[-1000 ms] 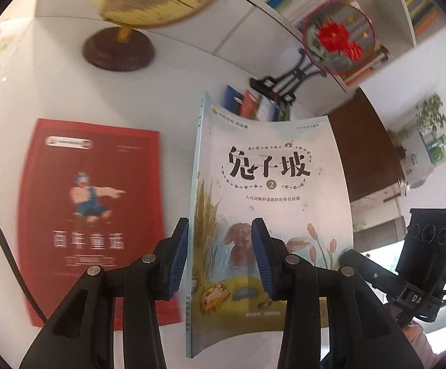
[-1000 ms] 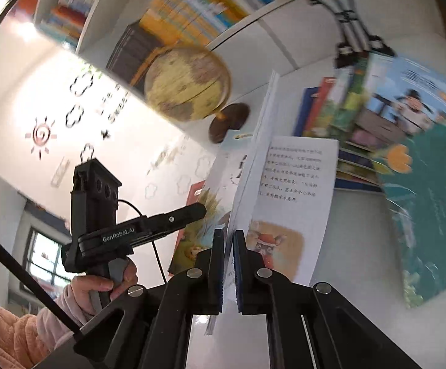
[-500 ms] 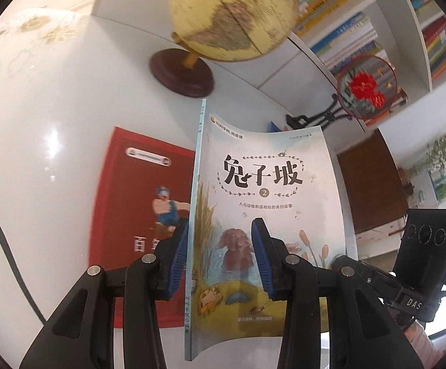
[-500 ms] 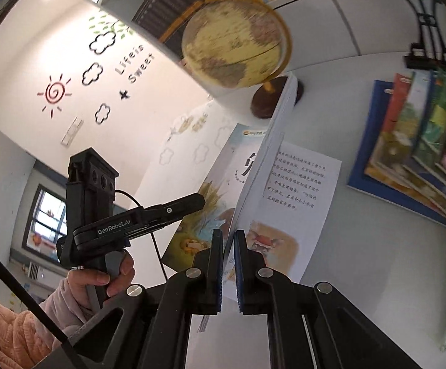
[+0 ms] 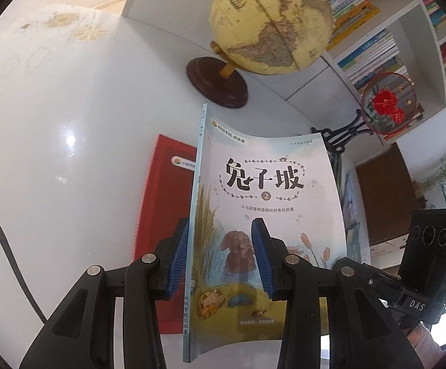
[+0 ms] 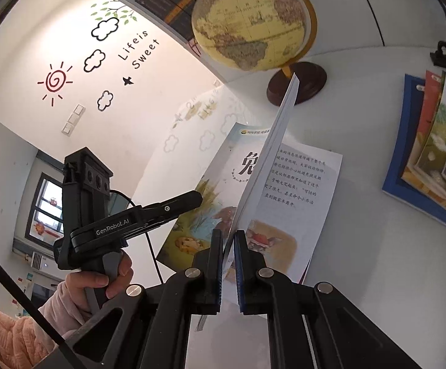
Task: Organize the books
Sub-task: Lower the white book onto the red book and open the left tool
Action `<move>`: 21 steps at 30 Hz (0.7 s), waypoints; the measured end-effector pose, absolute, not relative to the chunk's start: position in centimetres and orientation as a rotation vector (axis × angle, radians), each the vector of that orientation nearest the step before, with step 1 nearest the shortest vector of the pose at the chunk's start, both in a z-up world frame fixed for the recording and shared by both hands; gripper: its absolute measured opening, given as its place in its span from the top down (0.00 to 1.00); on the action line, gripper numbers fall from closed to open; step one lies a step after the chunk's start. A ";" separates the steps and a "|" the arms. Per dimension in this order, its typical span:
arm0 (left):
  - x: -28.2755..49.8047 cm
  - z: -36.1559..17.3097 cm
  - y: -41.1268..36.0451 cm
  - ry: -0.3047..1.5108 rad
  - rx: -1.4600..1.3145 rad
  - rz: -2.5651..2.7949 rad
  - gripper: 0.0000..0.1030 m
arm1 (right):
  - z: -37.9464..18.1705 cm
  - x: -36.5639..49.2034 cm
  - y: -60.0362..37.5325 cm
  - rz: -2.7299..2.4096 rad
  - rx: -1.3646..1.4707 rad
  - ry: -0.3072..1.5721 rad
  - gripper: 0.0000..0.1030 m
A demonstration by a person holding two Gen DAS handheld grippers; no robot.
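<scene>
A pale blue picture book [image 5: 269, 184] with a rabbit on its cover is held up above the white table [image 5: 69, 153]. My right gripper [image 6: 229, 264] is shut on the lower edge of its pages [image 6: 272, 153], with the cover hanging to the left and a text page to the right. My left gripper [image 5: 219, 258] stands partly open over the cover near the spine, its pads not pressing on the book. A red book [image 5: 167, 215] lies flat on the table, half hidden behind the blue one.
A globe [image 5: 272, 21] on a dark wooden base stands just beyond the book. A fanned stack of books [image 6: 432, 153] lies at the right. A round red-flower ornament [image 5: 386, 104] on a black stand and filled bookshelves [image 5: 376, 46] stand behind. A hand [image 6: 99, 283] grips the left tool.
Both grippers have carried the blue book leftward toward the globe. The red book has slipped mostly behind it, and the book stack has slid to the right edge. Neither gripper's jaws changed.
</scene>
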State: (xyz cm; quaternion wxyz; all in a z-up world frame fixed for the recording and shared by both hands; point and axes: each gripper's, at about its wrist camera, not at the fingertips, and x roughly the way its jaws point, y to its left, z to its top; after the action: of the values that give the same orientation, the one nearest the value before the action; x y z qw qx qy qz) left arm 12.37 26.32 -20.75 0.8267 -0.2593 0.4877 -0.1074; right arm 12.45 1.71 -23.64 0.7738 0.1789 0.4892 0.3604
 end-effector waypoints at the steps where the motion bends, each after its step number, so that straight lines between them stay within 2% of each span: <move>1: 12.4 -20.9 26.5 1.039 -0.556 -0.224 0.65 | -23.9 12.6 1.8 0.775 0.389 1.069 0.93; 21: 12.4 -24.2 27.4 1.096 -0.538 -0.160 0.65 | -27.9 14.2 2.7 0.691 0.442 1.216 0.93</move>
State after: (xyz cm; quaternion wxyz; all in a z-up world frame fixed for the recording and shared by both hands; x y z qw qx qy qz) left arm 12.38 27.37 -24.21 0.8164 -0.2524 0.5139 -0.0749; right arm 14.21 2.65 -27.86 0.7428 0.2015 0.5551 0.3154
